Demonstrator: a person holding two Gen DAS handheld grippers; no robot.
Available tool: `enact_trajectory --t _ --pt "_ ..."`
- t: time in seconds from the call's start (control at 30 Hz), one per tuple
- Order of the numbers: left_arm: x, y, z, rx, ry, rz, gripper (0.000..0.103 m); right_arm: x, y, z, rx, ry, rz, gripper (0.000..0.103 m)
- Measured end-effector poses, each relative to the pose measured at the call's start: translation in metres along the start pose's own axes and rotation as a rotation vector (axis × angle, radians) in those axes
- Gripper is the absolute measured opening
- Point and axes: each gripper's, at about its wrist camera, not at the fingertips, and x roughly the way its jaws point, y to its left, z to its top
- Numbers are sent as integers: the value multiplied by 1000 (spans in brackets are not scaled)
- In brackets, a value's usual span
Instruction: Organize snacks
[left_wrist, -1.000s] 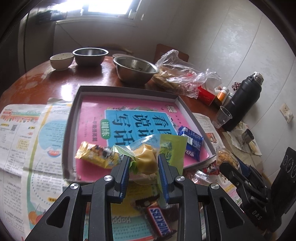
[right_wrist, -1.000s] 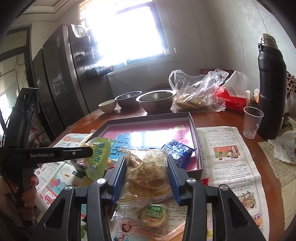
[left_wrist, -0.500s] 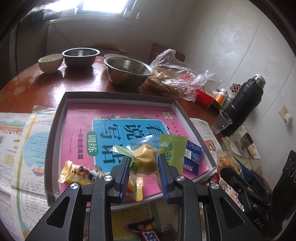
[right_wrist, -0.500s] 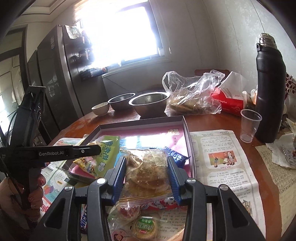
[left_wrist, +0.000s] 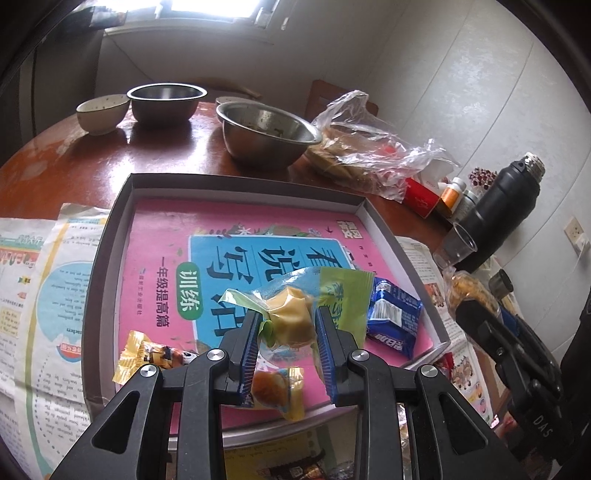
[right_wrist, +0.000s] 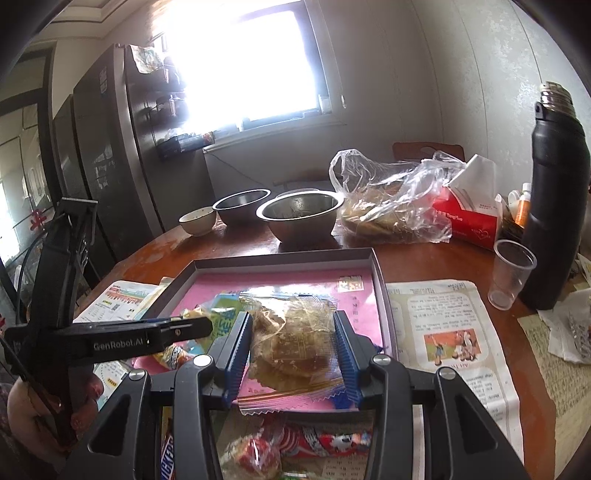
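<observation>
Snacks are split between a shallow grey tray (left_wrist: 110, 236) and the newspaper (right_wrist: 450, 332) in front of it. Inside the tray, on its pink and blue printed liner, lie a blue packet (left_wrist: 393, 319) near the right wall, a yellow packet (left_wrist: 147, 356) near the left wall and a small orange sweet (left_wrist: 275, 389) by the front wall. The left gripper (left_wrist: 286, 338) hangs over the front half of the tray with its fingers narrowed onto a green-edged clear packet (left_wrist: 291, 314) holding a pale yellow pastry. The right gripper (right_wrist: 291, 354) is over the front right part of the tray, its blue pads pressed against the sides of a clear cracker packet (right_wrist: 291, 339). In the right wrist view the left gripper shows at the left, gripped by a hand (right_wrist: 26, 410). Below the tray's front wall more wrapped snacks rest on the newspaper, among them a red wrapper (right_wrist: 325, 441) and what looks like a chocolate bar (right_wrist: 168, 458), partly hidden by the gripper frame. Beyond the tray stand two steel bowls (left_wrist: 266, 133), a small white bowl (left_wrist: 101, 112) and a crumpled plastic bag (left_wrist: 369, 147). To the right are a red tissue box (right_wrist: 469, 218), a clear plastic cup (right_wrist: 511, 273) and a black flask (right_wrist: 554, 206), all on a round wooden table (left_wrist: 74, 162).
</observation>
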Motion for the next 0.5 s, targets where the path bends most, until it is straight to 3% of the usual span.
enact_trajectory --t 0.5 --pt "18 10 4 -14 36 24 30 38 4 5 -8 82 -4 44"
